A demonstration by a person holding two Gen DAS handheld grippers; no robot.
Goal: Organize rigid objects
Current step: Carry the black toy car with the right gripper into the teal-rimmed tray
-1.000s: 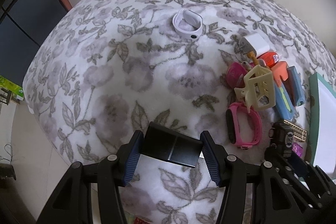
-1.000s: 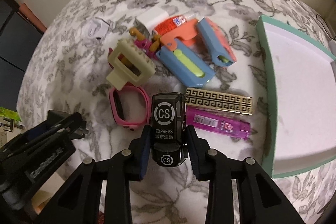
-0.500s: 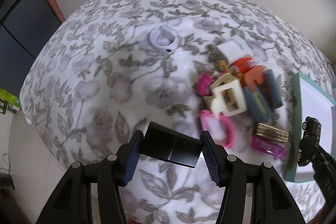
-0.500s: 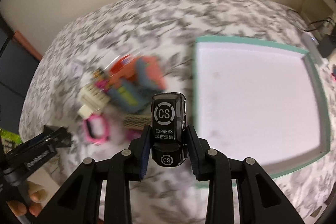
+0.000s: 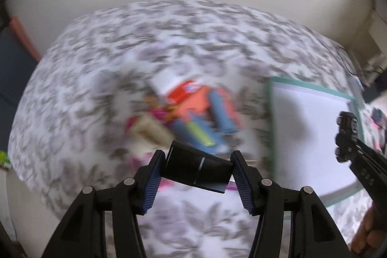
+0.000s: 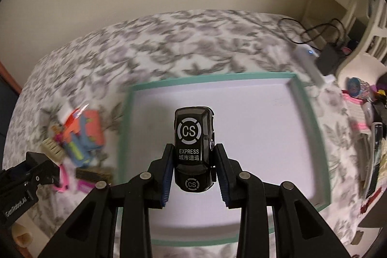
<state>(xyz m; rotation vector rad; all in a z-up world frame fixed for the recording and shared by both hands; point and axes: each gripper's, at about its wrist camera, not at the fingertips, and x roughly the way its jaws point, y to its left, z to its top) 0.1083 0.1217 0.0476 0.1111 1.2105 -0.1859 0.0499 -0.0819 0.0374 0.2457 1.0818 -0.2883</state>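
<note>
Right gripper (image 6: 193, 171), toy car (image 6: 193, 149) clamped, now over tray (image 6: 306, 100) (left gripper (image 5: 197, 173) gripping black box (image 5: 197, 167)).

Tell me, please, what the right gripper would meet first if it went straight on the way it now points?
Most likely the white floor of the teal-rimmed tray: the right gripper, shut on the black toy car, points down into it, and nothing else shows in that line. Depth is unclear.
</note>
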